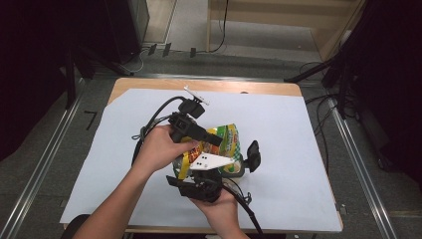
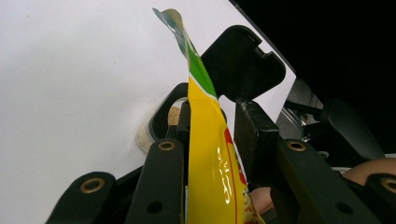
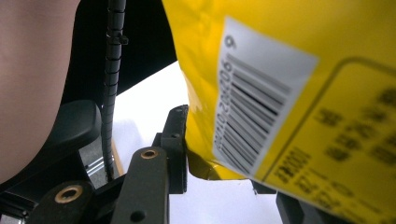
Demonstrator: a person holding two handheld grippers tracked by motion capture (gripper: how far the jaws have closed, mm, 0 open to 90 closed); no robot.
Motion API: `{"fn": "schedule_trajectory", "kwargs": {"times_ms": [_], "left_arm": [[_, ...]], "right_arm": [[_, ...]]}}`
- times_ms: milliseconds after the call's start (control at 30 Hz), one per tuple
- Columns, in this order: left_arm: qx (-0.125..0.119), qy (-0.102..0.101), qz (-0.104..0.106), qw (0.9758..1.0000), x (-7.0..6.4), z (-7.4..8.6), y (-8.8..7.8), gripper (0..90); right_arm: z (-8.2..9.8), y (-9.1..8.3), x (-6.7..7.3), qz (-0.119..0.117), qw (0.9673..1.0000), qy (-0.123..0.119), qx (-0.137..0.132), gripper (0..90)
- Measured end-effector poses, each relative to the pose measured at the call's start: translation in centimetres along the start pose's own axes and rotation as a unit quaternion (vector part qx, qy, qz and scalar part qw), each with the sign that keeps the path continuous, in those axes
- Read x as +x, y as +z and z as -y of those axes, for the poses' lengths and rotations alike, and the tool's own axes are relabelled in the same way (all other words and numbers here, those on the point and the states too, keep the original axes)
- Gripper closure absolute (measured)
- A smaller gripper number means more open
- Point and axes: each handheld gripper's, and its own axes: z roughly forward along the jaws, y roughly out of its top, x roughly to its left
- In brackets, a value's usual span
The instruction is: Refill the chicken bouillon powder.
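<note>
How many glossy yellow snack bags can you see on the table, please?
1. The glossy yellow snack bag sits mid-table on the white sheet, clamped between the left gripper and the right gripper. Another could be hidden beneath the hands.

- A wooden table (image 1: 278, 88) stands in the middle of the high view, its bare edge showing along the far side and right corner.
- A white sheet (image 1: 278, 149) covers most of the table top; its far left corner is cut at a slant.
- Grey carpet floor (image 1: 35, 149) surrounds the table.
- Metal rails (image 1: 42, 164) run along the floor on both sides of the table.
- Dark cables (image 1: 318, 124) trail over the floor to the right.
- A pale wooden frame (image 1: 278, 22) stands beyond the table.
- Black stand legs (image 1: 318, 72) reach in at the far right.
</note>
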Motion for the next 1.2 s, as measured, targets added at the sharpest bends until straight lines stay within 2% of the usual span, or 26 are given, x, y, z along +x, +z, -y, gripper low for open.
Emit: {"fn": "schedule_trajectory", "kwargs": {"times_ms": [1200], "left_arm": [[-0.003,0.0,0.0,1.0,0.03,0.05,0.07,72.7]], "right_arm": [[0.05,0.0,-0.09,0.003,1.0,-0.004,0.003,66.2]]}}
